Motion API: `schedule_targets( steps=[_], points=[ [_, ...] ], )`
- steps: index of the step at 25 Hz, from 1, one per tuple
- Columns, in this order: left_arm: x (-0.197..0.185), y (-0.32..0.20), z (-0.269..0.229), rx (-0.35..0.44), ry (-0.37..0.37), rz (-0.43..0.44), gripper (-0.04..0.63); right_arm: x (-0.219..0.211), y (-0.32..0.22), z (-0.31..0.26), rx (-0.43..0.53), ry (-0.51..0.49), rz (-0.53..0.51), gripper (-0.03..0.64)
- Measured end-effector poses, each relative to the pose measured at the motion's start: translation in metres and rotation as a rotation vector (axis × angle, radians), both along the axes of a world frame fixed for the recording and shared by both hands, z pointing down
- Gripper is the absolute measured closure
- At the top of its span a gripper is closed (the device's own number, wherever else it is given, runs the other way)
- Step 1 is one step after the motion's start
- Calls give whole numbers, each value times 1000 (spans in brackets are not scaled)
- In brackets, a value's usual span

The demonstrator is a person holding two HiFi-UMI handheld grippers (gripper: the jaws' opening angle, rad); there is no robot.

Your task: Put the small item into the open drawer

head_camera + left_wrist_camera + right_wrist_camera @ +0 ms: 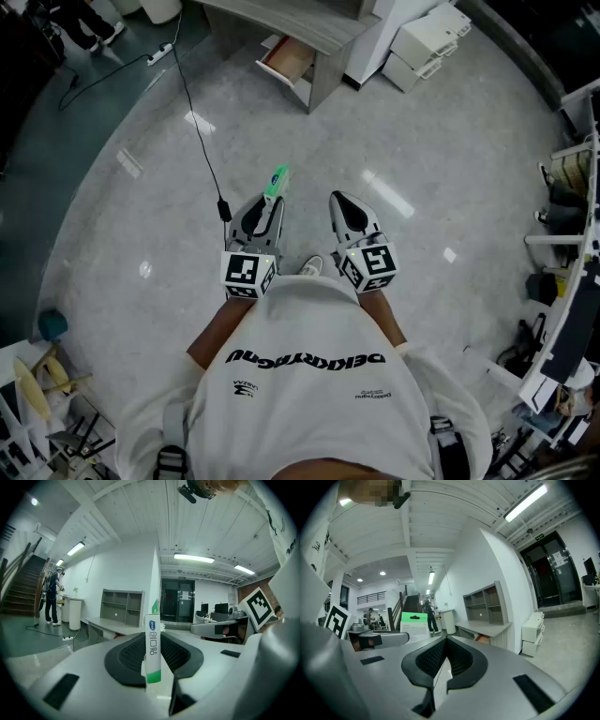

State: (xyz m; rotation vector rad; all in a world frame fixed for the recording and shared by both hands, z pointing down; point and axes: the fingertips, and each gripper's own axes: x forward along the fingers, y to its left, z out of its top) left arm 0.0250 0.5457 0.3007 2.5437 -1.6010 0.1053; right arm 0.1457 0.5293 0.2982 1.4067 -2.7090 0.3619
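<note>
A slim white and green package (277, 180) sticks out forward from my left gripper (267, 204), which is shut on it. In the left gripper view the package (153, 648) stands upright between the black pads. My right gripper (343, 201) is beside the left one, a little to its right, with its fingers together and nothing in them; in the right gripper view (446, 641) the pads meet at the tip. The open drawer (289, 58) with a reddish inside hangs out of a grey desk (309, 23) far ahead across the floor, and the drawer (482, 639) also shows in the right gripper view.
A black cable (202, 141) runs over the grey floor to a power strip (161, 53). White cabinet units (427, 42) stand right of the desk. Racks and clutter (562, 187) line the right side. People (51, 597) stand by a counter near stairs.
</note>
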Motion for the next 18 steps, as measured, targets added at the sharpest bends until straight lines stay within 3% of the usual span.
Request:
schedule_targets(
  steps=[18],
  points=[
    [11,-8,11,-20,-32,-27,494,19,-9,7,-25,-60,-4,588]
  ],
)
